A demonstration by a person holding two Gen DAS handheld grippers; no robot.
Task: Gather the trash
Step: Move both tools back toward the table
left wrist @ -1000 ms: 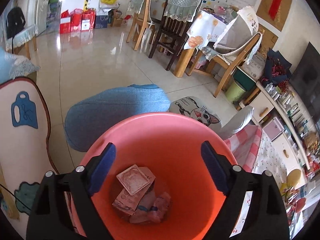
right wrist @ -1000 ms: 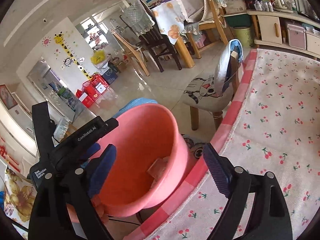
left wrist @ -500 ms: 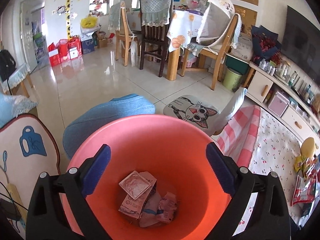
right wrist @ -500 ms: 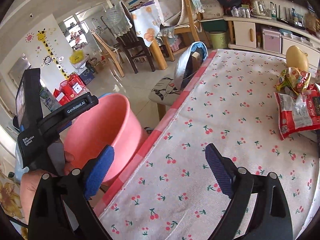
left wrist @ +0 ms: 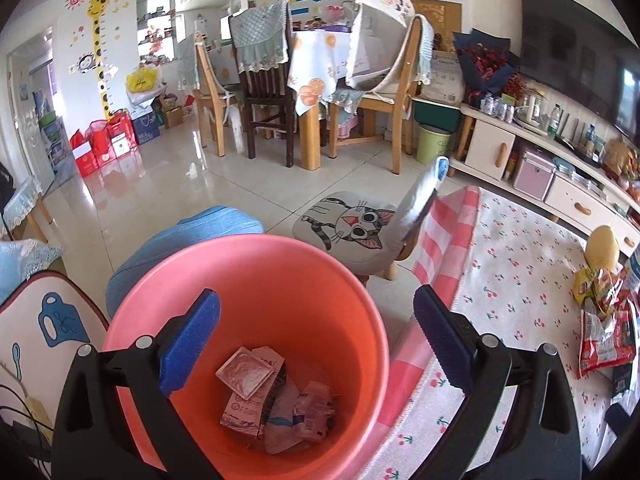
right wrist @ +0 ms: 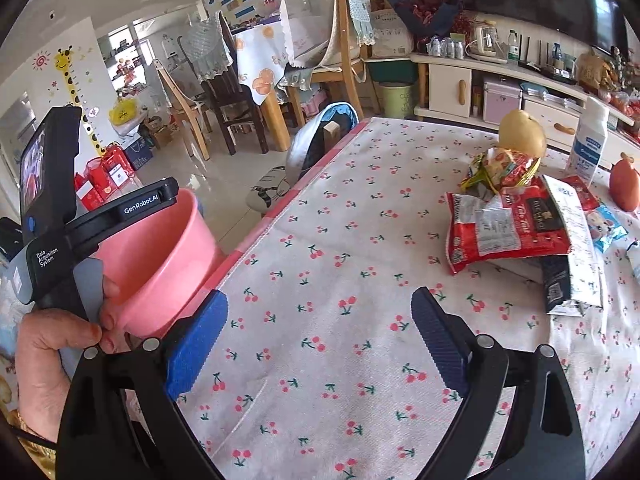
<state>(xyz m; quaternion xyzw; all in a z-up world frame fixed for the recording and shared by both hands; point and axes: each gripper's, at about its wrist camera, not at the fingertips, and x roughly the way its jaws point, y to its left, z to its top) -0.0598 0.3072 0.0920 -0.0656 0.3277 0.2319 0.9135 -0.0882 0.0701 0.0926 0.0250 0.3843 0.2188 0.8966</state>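
Observation:
A pink bucket [left wrist: 340, 320] stands on the floor by the table edge, with several crumpled wrappers [left wrist: 272, 396] at its bottom. My left gripper [left wrist: 316, 312] hangs open over the bucket's mouth, nothing between its blue pads. My right gripper [right wrist: 320, 308] is open above the cherry-print tablecloth [right wrist: 360, 208], with nothing in it. Farther right on the table lies a pile of trash: a red snack bag [right wrist: 504, 228], a crumpled yellow-red wrapper [right wrist: 500, 168] and a dark packet [right wrist: 560, 280]. The bucket [right wrist: 160, 264] shows at the left in the right wrist view, beside a hand [right wrist: 52, 344] on the left device.
A pear [right wrist: 522, 132], a white bottle [right wrist: 590, 144] and a red fruit [right wrist: 624, 184] stand behind the trash. A cat-cushion chair [left wrist: 348, 228] and a blue stool [left wrist: 180, 240] flank the bucket. Dining chairs and a low cabinet [right wrist: 452, 84] lie beyond.
My right gripper has swung right, from the bucket to over the table, bringing the trash pile into view. The left view has rolled level over the bucket and its jaws spread a little wider.

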